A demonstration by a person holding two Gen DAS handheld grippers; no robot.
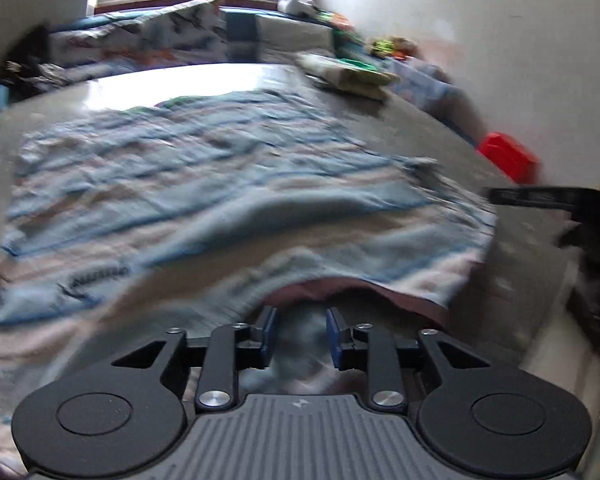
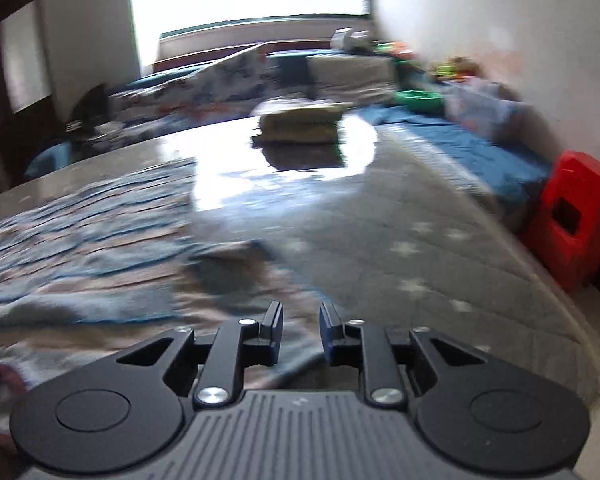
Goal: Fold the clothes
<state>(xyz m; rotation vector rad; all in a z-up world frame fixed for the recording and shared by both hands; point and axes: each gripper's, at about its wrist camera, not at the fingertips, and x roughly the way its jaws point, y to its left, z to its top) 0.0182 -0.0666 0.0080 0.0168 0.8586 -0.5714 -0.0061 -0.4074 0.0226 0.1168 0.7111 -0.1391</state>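
A blue, white and pink striped garment [image 1: 204, 184] lies spread out and wrinkled on the grey table [image 1: 440, 136]. My left gripper [image 1: 302, 334] is open at the garment's near edge, where the hem lifts over the fingertips and cloth shows between the jaws. My right gripper [image 2: 300, 330] is open and empty, low over the garment's right part [image 2: 80, 248]. Both views are motion-blurred. The other gripper [image 1: 560, 200] shows as a dark shape at the right of the left wrist view.
A stack of folded clothes [image 2: 300, 124] sits at the table's far side, also in the left wrist view [image 1: 348, 72]. A red plastic stool [image 2: 576, 216] stands right of the table by the wall. A bed with bedding and clutter [image 2: 228, 76] lies behind.
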